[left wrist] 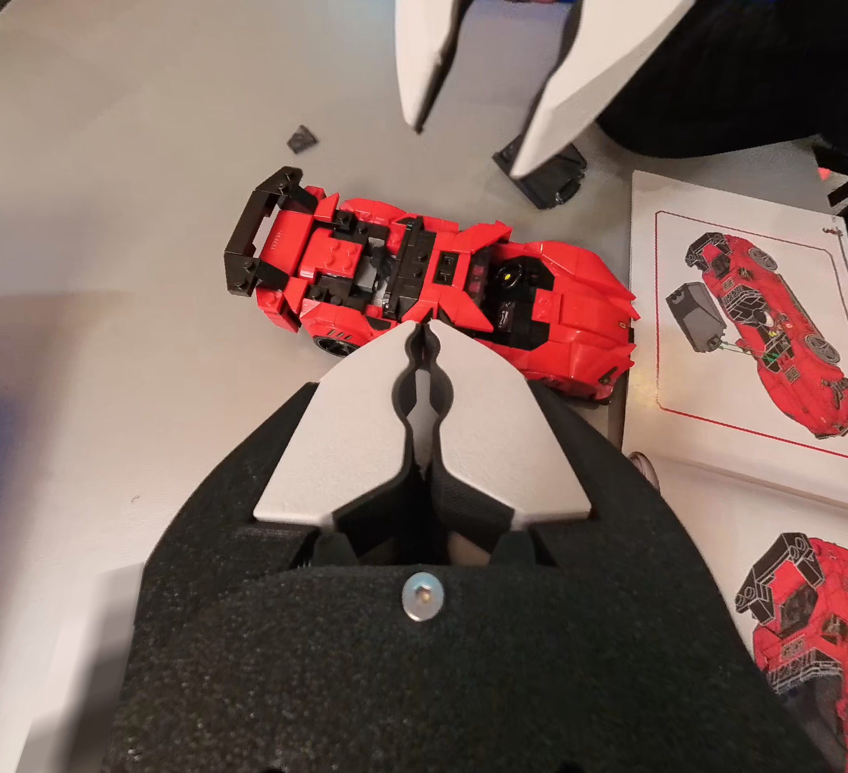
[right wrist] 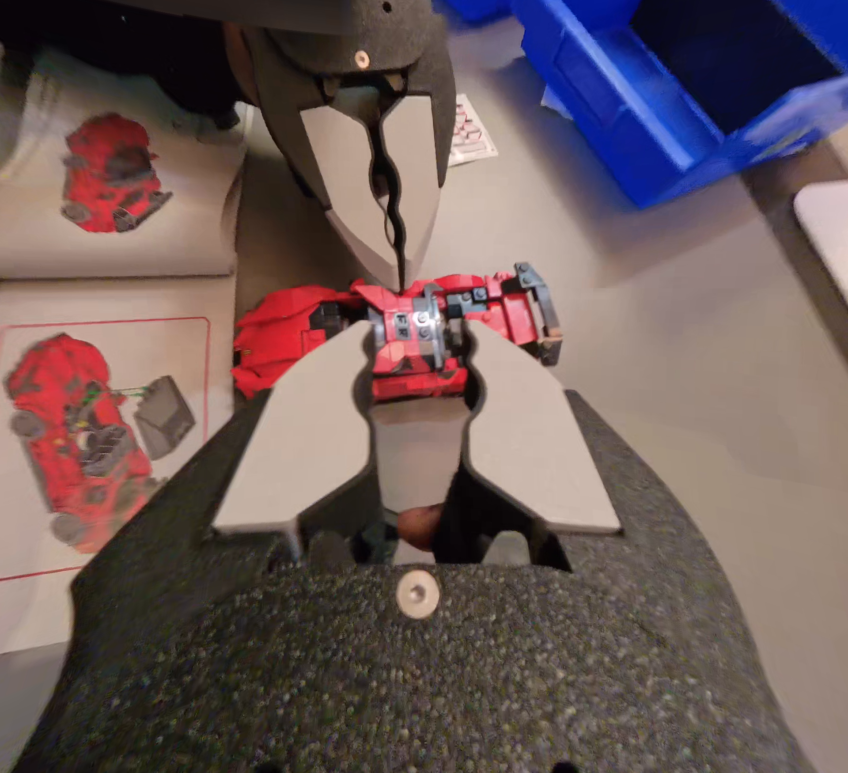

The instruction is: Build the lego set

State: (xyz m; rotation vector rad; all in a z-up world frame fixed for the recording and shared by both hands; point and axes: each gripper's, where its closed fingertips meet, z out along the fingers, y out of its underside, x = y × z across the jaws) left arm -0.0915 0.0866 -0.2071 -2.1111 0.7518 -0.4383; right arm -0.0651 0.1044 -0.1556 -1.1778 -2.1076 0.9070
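Note:
A red lego car (left wrist: pixel 426 287) with a black rear wing lies on the grey table, roof open. It also shows in the right wrist view (right wrist: pixel 413 338). My left gripper (left wrist: pixel 424 328) is shut, its tips touching the car's near side; it shows from the other side in the right wrist view (right wrist: pixel 399 285). My right gripper (right wrist: pixel 417 331) is open and empty, hovering on the car's far side (left wrist: pixel 472 150). A dark canopy piece (left wrist: pixel 548 184) lies on the table, partly hidden behind one right fingertip (left wrist: pixel 527 163). A small dark loose piece (left wrist: pixel 303 139) lies beyond the wing.
An open instruction booklet (left wrist: pixel 734 338) lies next to the car's nose and shows in the right wrist view (right wrist: pixel 114 384). Blue bins (right wrist: pixel 642 108) stand beyond the car. A sticker sheet (right wrist: pixel 472 131) lies by them. A white object's edge (right wrist: pixel 826 228) is at the right. My hands' fingertips stand some 7 cm from each other.

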